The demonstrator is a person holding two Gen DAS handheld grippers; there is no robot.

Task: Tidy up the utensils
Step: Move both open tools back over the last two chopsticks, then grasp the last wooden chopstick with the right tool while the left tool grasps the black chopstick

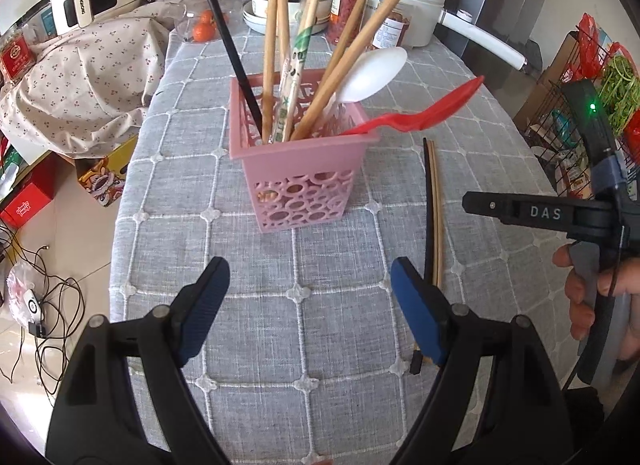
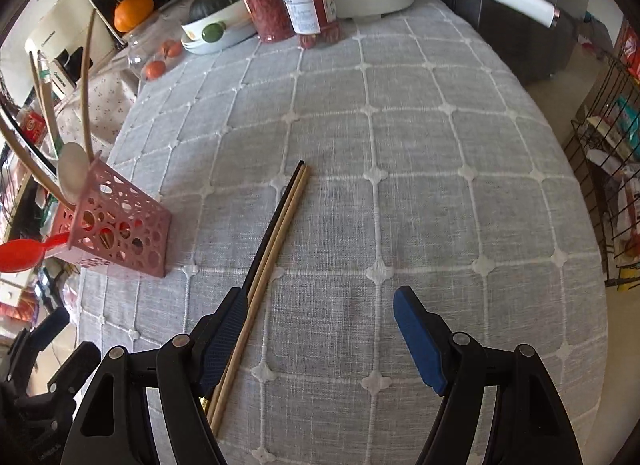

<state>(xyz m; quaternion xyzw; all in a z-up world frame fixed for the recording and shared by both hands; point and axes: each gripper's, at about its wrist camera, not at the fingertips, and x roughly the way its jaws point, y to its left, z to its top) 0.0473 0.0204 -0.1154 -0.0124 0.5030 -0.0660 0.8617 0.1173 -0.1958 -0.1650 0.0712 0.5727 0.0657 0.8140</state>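
Three chopsticks (image 2: 276, 241) remain flat on the cloth (image 2: 420, 185), right of the pink basket (image 1: 298, 169). Right gripper (image 2: 320, 339) wide open, empty, left pad beside the sticks. Left gripper (image 1: 310, 305) open, empty, near the basket. Risk: off-centre closing rolls sticks apart, grabbing one only; thin sticks may slip.

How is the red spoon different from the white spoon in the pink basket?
The red spoon leans low over the pink basket rim, almost sideways; the white spoon stands steeper. The red spoon's bowl looks flatter and more pointed, the white spoon's rounder and deeper. Both sit in the basket, bowl ends up, among chopsticks.
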